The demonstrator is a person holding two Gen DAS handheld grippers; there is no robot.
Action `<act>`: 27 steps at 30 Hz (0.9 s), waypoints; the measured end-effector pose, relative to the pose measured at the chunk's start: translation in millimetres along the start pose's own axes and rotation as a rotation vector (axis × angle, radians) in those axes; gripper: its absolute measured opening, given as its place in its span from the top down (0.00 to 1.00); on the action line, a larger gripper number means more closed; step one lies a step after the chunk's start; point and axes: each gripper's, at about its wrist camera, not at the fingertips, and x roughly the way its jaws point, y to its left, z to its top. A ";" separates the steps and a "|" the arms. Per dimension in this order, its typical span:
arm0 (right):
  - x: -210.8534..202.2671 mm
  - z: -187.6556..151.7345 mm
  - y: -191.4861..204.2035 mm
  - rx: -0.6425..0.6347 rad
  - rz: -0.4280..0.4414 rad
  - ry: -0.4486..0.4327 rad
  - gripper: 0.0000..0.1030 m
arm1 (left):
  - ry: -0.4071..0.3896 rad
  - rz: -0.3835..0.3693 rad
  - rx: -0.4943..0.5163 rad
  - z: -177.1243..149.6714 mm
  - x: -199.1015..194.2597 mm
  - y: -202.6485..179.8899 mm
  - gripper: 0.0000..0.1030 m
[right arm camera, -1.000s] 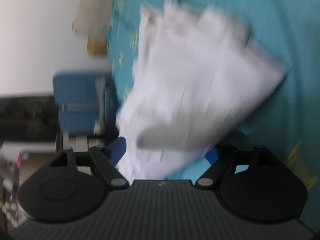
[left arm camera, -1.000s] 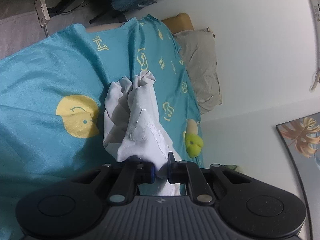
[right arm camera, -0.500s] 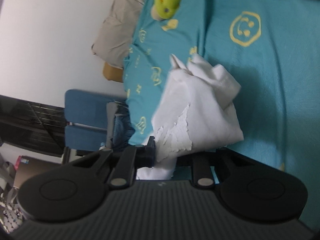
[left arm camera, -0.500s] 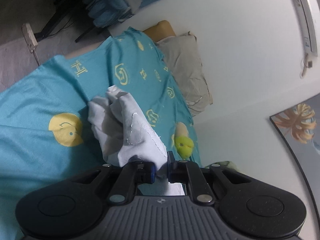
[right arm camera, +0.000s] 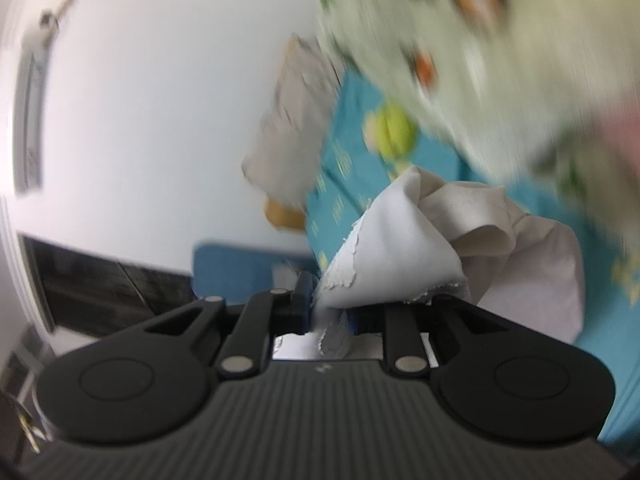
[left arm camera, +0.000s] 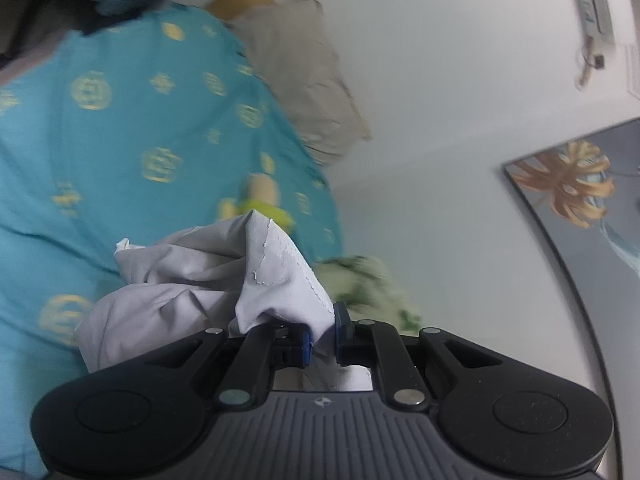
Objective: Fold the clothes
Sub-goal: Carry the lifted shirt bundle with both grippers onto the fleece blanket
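Observation:
A crumpled white garment with a cracked white print hangs bunched above the teal bed sheet. My left gripper is shut on one edge of it. In the right wrist view the same garment is pinched by my right gripper, which is shut on another edge. Both views are blurred by motion. How much of the garment touches the bed cannot be told.
A grey pillow lies at the head of the bed against the white wall. A pale green patterned blanket lies on the bed. A blue chair stands beside the bed. A framed picture leans at the right.
Both grippers have lifted and swung toward the head of the bed with the white garment in them. The right gripper, open one second ago, has shut on the garment.

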 end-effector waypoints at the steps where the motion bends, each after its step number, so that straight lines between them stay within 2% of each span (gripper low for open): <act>1: -6.7 24.4 9.8 -0.012 0.007 -0.026 0.80 | 0.017 -0.026 0.010 0.1 20.0 -25.1 0.89; 5: -40.4 117.4 63.8 -0.114 0.006 -0.136 0.80 | 0.067 -0.144 0.058 -2.6 88.4 -126.6 0.89; 9: -85.0 185.5 127.1 -0.256 0.036 -0.281 0.80 | 0.126 -0.278 0.092 -10.7 139.4 -217.1 0.89; 12: -99.3 202.7 118.4 -0.295 0.024 -0.346 0.80 | 0.164 -0.370 0.125 -19.9 177.1 -269.6 0.89; 14: -106.5 210.1 105.9 -0.312 0.012 -0.384 0.81 | 0.199 -0.413 0.129 -35.1 199.2 -287.8 0.89; 15: -110.1 213.8 99.7 -0.321 0.006 -0.403 0.81 | 0.210 -0.436 0.140 -41.8 211.9 -289.8 0.89; 18: -120.9 224.9 80.9 -0.347 -0.011 -0.460 0.81 | 0.204 -0.438 0.234 -68.3 241.8 -270.2 0.88; 20: -128.2 232.3 68.4 -0.365 -0.023 -0.498 0.80 | 0.234 -0.410 0.313 -89.0 255.8 -241.7 0.88; 21: -128.4 230.2 54.2 -0.359 -0.041 -0.498 0.80 | 0.269 -0.367 0.315 -97.7 260.7 -221.2 0.88; 22: -126.0 223.1 32.5 -0.332 -0.069 -0.474 0.80 | 0.304 -0.323 0.315 -106.3 265.7 -200.6 0.88; 24: -123.1 207.8 -11.3 -0.262 -0.123 -0.411 0.80 | 0.375 -0.283 0.285 -119.2 269.7 -159.5 0.88; 27: -125.9 172.7 -59.8 -0.189 -0.148 -0.334 0.81 | 0.397 -0.259 0.344 -132.2 254.3 -120.1 0.88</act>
